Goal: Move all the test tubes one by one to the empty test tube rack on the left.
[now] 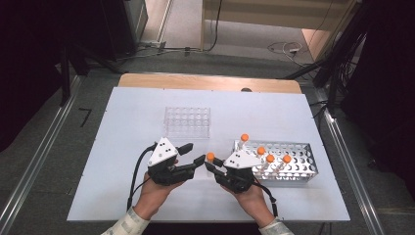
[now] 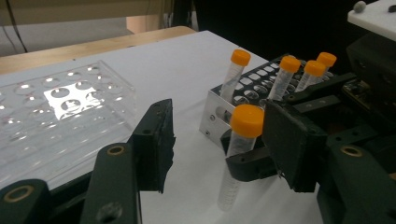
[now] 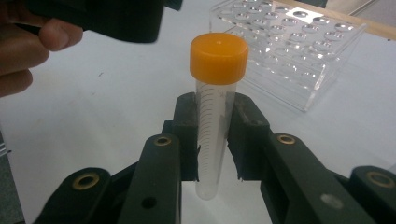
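Right gripper (image 3: 212, 140) clamped on an upright orange-capped centrifuge tube (image 3: 215, 112). Left gripper (image 2: 219, 140) wide open, jaws either side of that tube, holding nothing.

High view: a fixed camera above the near edge of the table (image 1: 147, 196), looking forward and down, far enough to take in the whole top and floor toward 12 o'clock. Left gripper view: a camera riding the left gripper (image 2: 215, 140), close and low, looking along its jaws toward 3 o'clock at the metal rack (image 2: 219, 105), the clear rack (image 2: 56, 112) to its left. Right gripper view: very close, looking along the right gripper (image 3: 212, 140) toward 10 o'clock. All three views share the tube (image 3: 215, 107) and the clear rack.
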`<state>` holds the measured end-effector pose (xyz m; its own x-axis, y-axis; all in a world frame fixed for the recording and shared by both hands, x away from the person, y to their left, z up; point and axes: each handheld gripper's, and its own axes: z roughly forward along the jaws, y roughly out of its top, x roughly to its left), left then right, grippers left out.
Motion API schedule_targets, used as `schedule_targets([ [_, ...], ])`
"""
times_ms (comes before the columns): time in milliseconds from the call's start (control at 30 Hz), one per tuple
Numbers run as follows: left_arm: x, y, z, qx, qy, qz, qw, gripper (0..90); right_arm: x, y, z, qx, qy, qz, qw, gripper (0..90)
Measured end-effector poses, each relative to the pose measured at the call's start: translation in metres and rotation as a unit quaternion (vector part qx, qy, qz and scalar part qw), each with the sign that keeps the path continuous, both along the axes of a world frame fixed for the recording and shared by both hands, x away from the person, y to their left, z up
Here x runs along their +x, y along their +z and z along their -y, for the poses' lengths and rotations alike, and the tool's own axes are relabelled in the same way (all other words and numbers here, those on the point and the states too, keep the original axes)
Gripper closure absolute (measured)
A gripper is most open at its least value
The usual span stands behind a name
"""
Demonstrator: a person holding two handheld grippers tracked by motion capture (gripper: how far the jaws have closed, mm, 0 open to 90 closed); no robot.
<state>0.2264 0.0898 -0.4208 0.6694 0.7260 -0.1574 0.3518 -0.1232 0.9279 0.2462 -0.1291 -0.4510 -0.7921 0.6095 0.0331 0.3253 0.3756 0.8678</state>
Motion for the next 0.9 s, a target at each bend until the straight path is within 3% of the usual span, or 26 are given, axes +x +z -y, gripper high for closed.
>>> schedule_targets([
  [167,0.002,-0.003,0.009,0.013,-0.018,-0.006,0.9997,46.9,0.0,0.001,-0.003,0.0,0.005,0.002,1.0,71.9],
  [633,0.005,-0.007,0.021,0.02,-0.039,-0.01,0.999,61.3,-0.001,0.003,-0.003,0.003,0.01,0.002,0.9999,71.9],
  [767,0.006,-0.008,0.022,0.021,-0.035,-0.007,0.9991,68.6,-0.001,0.003,-0.003,0.004,0.01,0.001,0.9999,71.9],
  [900,0.006,-0.008,0.022,0.021,-0.033,-0.007,0.9992,69.4,-0.001,0.003,-0.003,0.004,0.01,0.0,0.9999,71.9],
])
